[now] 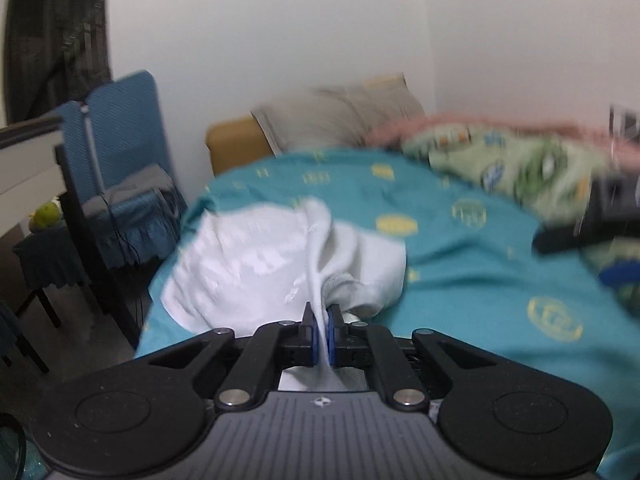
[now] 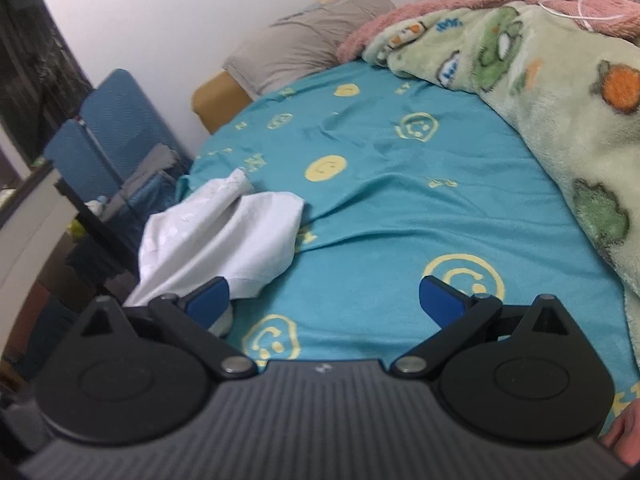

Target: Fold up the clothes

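Observation:
A white garment [image 1: 256, 268] lies bunched on the teal bed sheet [image 1: 460, 264] near the bed's left edge. My left gripper [image 1: 322, 330] is shut on a fold of this garment, and the cloth runs up between the blue pads. In the right wrist view the same white garment [image 2: 224, 236] lies at the lower left. My right gripper [image 2: 324, 300] is open and empty, low over the teal sheet [image 2: 380, 200], with its left finger [image 2: 210, 300] next to the garment's edge. The right gripper also shows blurred at the right edge of the left wrist view [image 1: 592, 220].
A green cartoon-print blanket [image 2: 560, 100] over a pink one [image 2: 460, 4] covers the bed's right side. A grey pillow [image 2: 308, 36] lies at the head by the white wall. A blue chair [image 1: 116, 140] and a dark side table [image 1: 52, 256] stand left of the bed.

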{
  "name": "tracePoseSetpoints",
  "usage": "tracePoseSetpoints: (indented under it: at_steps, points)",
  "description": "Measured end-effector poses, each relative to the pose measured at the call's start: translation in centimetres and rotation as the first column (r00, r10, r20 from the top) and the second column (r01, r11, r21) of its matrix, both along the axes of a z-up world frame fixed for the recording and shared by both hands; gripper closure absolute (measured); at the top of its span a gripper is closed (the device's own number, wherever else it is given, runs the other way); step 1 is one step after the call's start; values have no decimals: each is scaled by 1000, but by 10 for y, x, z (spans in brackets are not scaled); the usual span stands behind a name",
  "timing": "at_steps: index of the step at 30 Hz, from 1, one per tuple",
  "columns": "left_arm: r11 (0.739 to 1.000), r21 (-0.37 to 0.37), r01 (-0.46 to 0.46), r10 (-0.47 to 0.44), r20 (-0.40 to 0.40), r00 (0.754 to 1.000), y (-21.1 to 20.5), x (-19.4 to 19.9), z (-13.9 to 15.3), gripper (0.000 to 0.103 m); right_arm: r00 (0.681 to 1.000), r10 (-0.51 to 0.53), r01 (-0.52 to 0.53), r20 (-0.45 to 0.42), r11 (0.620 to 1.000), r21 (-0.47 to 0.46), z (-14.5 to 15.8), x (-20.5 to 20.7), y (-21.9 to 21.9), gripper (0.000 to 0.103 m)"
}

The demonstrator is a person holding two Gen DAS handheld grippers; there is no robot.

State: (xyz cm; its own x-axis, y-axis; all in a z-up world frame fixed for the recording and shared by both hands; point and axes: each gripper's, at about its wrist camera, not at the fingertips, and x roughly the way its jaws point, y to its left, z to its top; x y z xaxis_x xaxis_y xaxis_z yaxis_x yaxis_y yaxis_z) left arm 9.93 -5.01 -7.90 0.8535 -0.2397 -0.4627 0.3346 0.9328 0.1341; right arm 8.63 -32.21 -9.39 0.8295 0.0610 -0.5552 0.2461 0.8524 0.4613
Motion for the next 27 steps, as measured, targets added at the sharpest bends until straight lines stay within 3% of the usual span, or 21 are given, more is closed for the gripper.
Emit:
tracePoseSetpoints:
  at_steps: [3,9,14,18,21,27]
  points:
    - [997,-67,-41,41,7,999,16,-1,15,98,998,61,-61,11,998,-20,1,3,10,0]
    - [972,-209,-108,109,-9,994,46,8,31,98,979,194,-199,-56,975,-100,-9,38,49,0]
    - [950,-283,-133,132,-22,991,67,16,37,98,969,230,-239,-87,963,-124,-31,80,77,1]
    - [932,-330,-150,140,-53,989,79,24,35,98,967,251,-254,-35,961,-114,-46,115,89,0]
    - [919,-358,-164,149,-68,986,87,29,33,98,945,328,-327,-7,939,-110,-57,133,105,1]
    - [912,-353,-208,175,-125,977,91,45,21,98,972,221,-207,76,966,-154,-58,142,95,0]
